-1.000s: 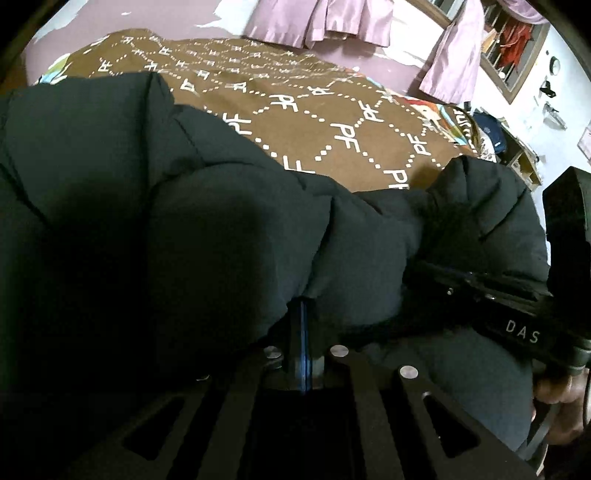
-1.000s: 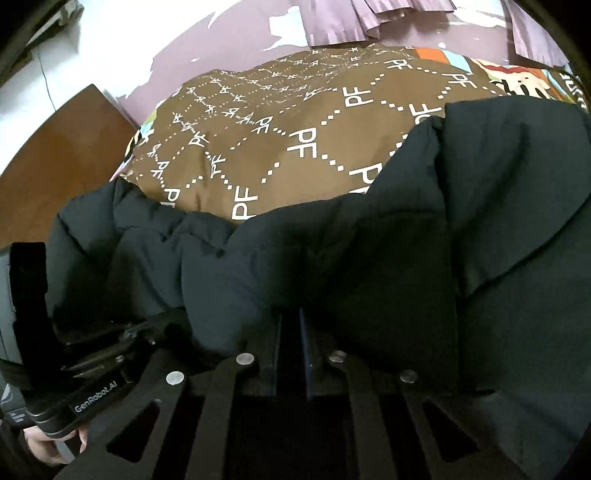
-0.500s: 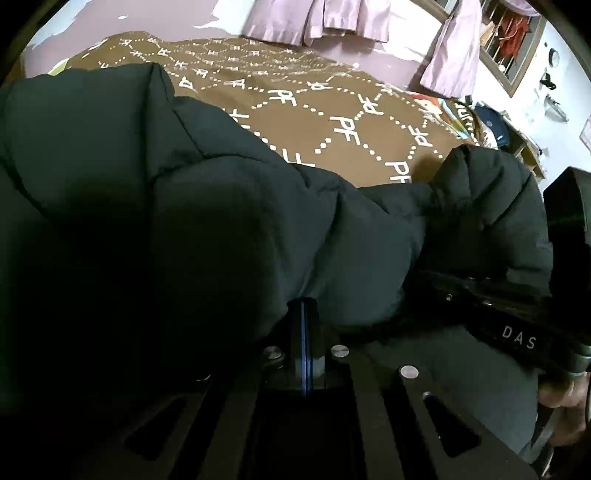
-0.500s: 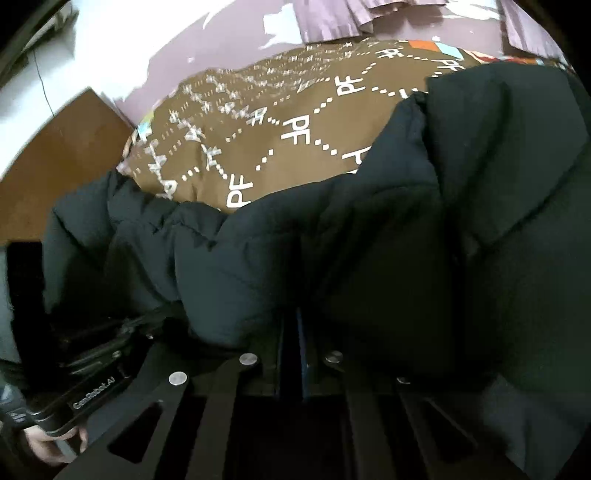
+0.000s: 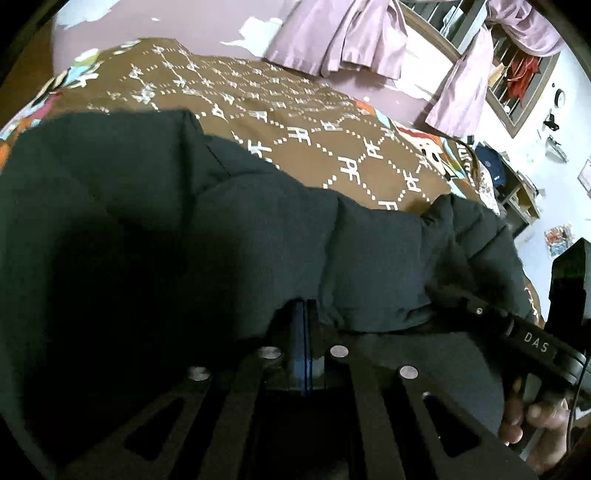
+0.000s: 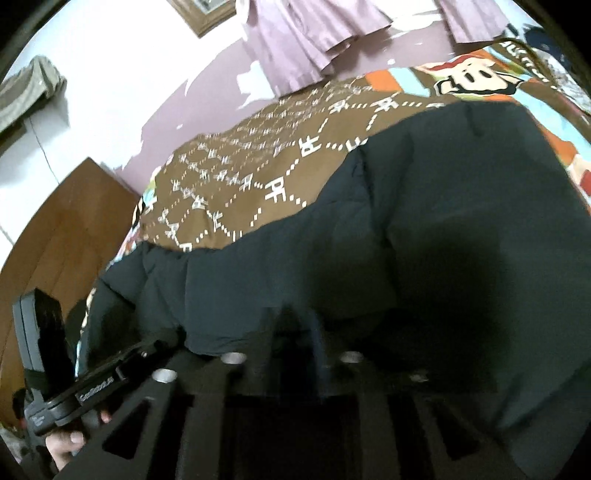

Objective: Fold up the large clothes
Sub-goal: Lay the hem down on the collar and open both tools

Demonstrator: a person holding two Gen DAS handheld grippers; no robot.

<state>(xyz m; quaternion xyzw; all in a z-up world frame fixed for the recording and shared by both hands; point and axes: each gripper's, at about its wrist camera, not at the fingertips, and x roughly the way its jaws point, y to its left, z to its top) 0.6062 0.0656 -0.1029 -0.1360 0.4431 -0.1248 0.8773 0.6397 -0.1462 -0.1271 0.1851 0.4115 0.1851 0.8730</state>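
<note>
I've got the dark puffer jacket (image 5: pixel 229 236) bunched up w/ its near edge lifted over the brown patterned bed cover (image 5: pixel 332 147). Left gripper (image 5: pixel 303 321) clamped on its hem; right gripper (image 6: pixel 299 325) also pinched into the fabric, side by side.

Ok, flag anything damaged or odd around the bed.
The purple wall paint behind the bed is peeling, with white patches showing through. The black puffer jacket lies bunched on the brown patterned bedspread, pinched in both tools, as expected mid-fold.
</note>
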